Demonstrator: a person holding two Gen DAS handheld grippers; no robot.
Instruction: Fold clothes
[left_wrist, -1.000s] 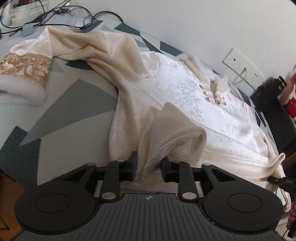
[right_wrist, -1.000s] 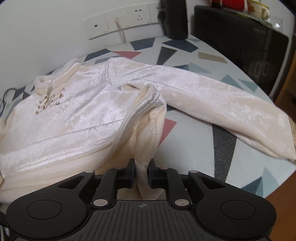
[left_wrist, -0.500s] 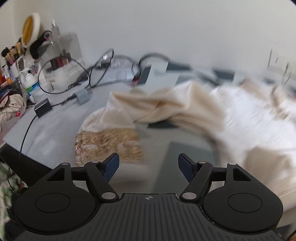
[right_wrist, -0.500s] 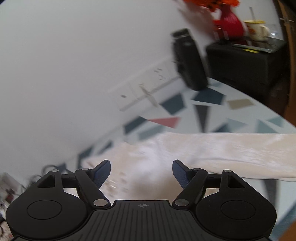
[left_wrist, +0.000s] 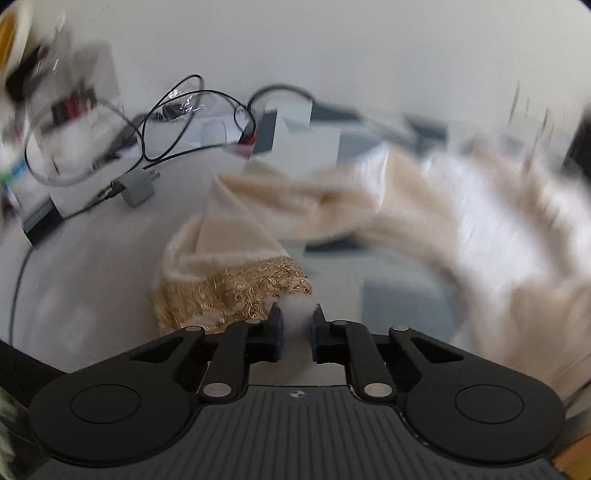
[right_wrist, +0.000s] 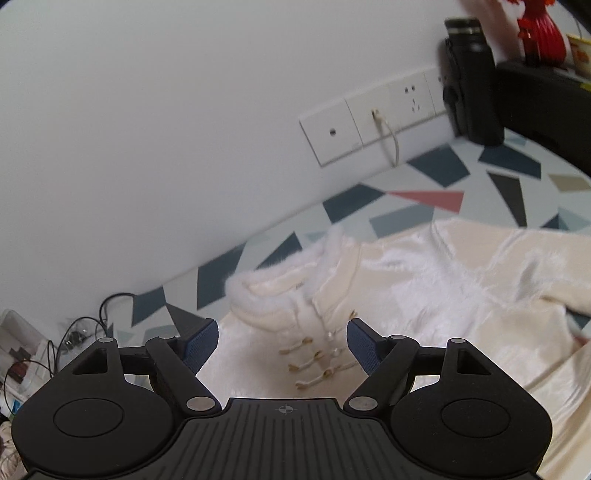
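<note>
— Now, at the counter (right_wrist: 439, 168): where does the cream jacket (right_wrist: 424, 295) lie from each set of tongs?

— The left tongs (left_wrist: 294, 320) have just been closing, and white fur trim of the gold-embroidered cuff (left_wrist: 236, 291) is pinched between their pads. The sleeve (left_wrist: 295, 206) runs away from them, up and to the right across the grey surface, toward the blurred body of the jacket at the right of that view. That long axis is, I judge, what the coming fold turns on: the cuff would have to travel along it, inward over the body.

— And the right tongs (right_wrist: 282, 345)?

— Spread wide, nothing between them, poised above the front of the jacket. The fur collar (right_wrist: 280, 284) lies just ahead and the row of toggle fastenings (right_wrist: 321, 362) shows in the gap between the jaws. The other sleeve (right_wrist: 535, 266) stretches off to the right.

— So which hand is nearer the work?

— The left; it already has the cuff. Cables (left_wrist: 177, 122) and a charger (left_wrist: 138, 186) lie behind it, apart from the cloth.
</note>
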